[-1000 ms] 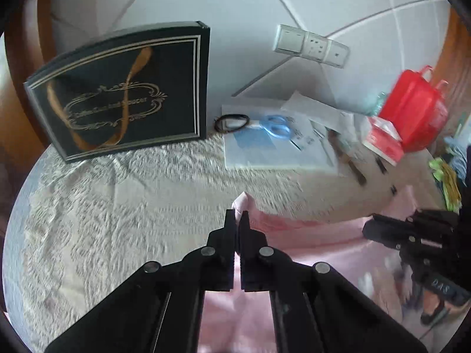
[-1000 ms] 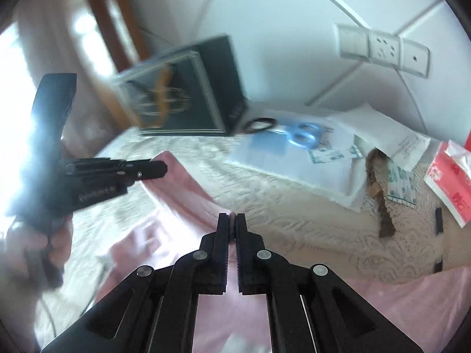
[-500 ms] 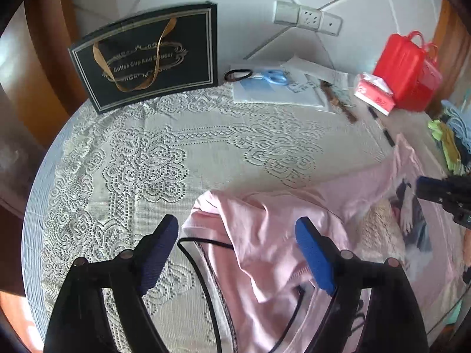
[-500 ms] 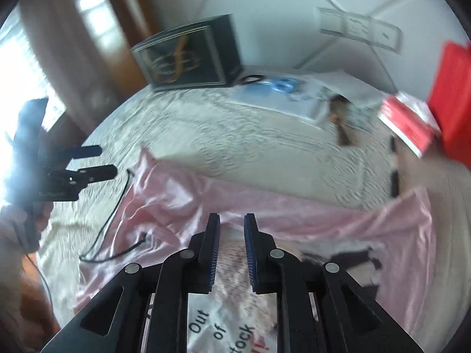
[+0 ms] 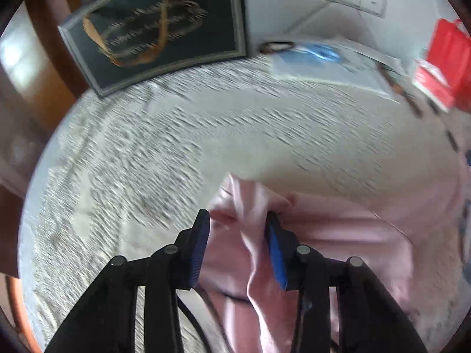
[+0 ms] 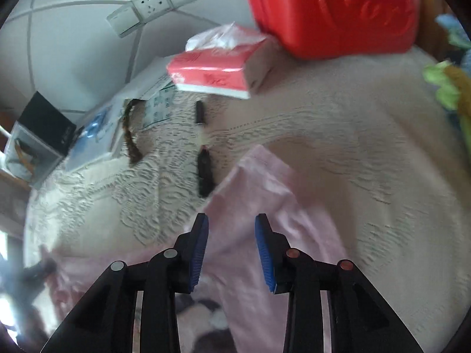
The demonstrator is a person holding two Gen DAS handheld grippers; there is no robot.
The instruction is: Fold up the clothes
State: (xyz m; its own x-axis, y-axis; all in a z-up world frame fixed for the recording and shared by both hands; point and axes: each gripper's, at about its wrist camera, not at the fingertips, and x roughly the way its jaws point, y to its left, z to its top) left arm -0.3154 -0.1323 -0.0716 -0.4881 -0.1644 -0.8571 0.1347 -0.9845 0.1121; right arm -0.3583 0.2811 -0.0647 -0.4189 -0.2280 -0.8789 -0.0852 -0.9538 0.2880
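The pink shirt (image 5: 323, 235) lies rumpled on the lace cloth (image 5: 147, 161) at the near side of the table, its print showing near the right gripper (image 6: 231, 220).

The left gripper (image 5: 237, 217) has just been closing; a bunched ridge of shirt stands between its blue pads (image 5: 273, 247), which look to touch the fabric on the right side, but a firm clamp cannot be told through the blur. The right gripper has just been opening — its jaws stand apart over the shirt's right corner, gripping nothing.

To do the pick well, each jaw should straddle a single edge or corner rather than a wad. The left would do better to bite low on the fold. The right should come down on the corner's hem — clear of the dark pen (image 6: 204, 173) just left of it.
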